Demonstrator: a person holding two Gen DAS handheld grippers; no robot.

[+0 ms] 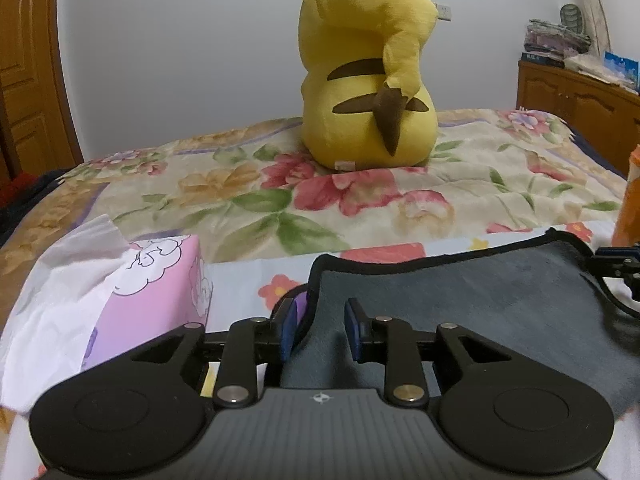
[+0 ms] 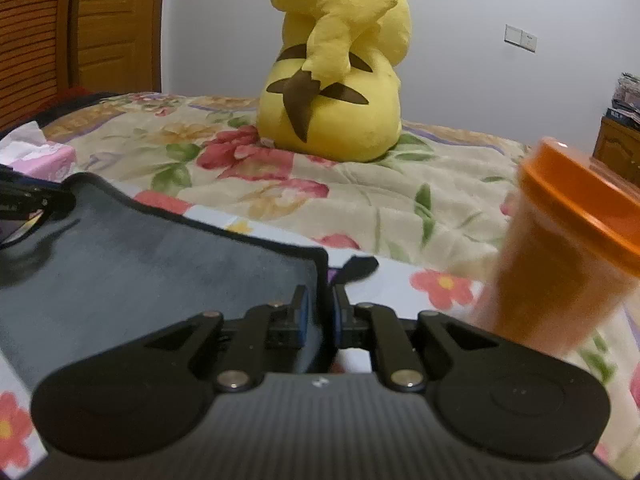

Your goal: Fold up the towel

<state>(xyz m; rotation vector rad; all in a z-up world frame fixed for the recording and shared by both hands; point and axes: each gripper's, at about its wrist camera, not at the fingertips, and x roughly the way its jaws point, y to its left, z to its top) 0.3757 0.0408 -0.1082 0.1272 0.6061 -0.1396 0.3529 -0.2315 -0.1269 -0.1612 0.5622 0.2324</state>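
Left wrist view: my left gripper (image 1: 318,328) spreads its jaws around the dark grey plush towel's (image 1: 460,292) corner; my right gripper (image 2: 320,316) pinches the opposite corner.

We're in a home bedroom: a bed under a cream quilt printed with red and orange flowers (image 1: 248,184) fills the view. On that quilt sits a big yellow plush toy with brown stripes (image 1: 368,80). Left of the quilt, a panelled wooden door (image 2: 116,24); right of it, a carved wooden cabinet (image 1: 576,100) piled with clutter.
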